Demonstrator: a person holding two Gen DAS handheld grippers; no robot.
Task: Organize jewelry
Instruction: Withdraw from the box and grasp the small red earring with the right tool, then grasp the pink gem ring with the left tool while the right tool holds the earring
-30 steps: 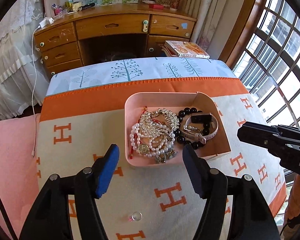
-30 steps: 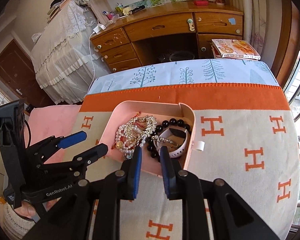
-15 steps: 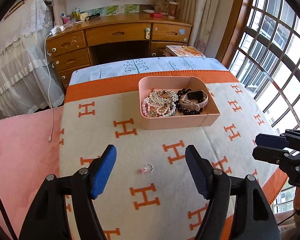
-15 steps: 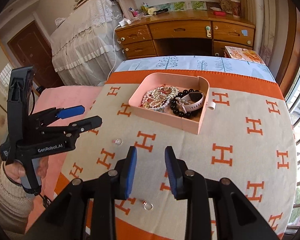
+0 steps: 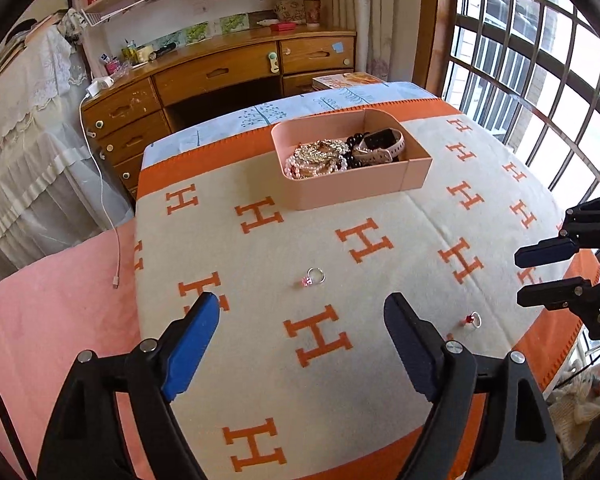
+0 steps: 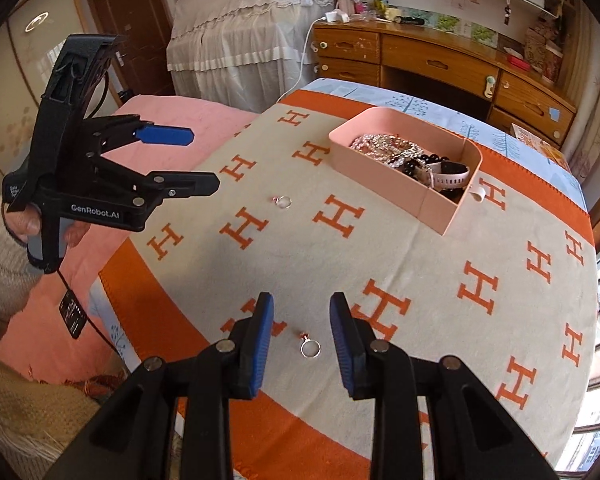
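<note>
- The left hand-held gripper (image 5: 300, 312) tilts steeply down over the near part of the blanket-covered surface (image 5: 380, 208); its jaws stand wide and are opening, with nothing between them.
- A ring with a pink stone (image 5: 314, 277) lies on the blanket just beyond the left fingertips, touching neither.
- The right hand-held gripper (image 6: 302, 312) also points steeply down; its jaws are narrowly parted and grip nothing.
- A ring with a red stone (image 6: 310, 346) lies flat on the blanket between the right gripper's blue pads (image 6: 260, 340), clear of both.
- In the right wrist view a hand (image 6: 28, 224) in a knit sleeve grips the left gripper's handle at far left; the rest of the person is cut off.
- The pink tray (image 5: 340, 188) sits at the far side of the blanket, well apart from both rings.
- It holds a pearl strand (image 5: 312, 164), black beads (image 5: 354, 152) and a pale-strapped watch (image 5: 380, 146); the pieces are tangled, and the tray's near wall hides their lower parts.
- A small white object (image 6: 478, 193) beside the tray is too small to identify.
</note>
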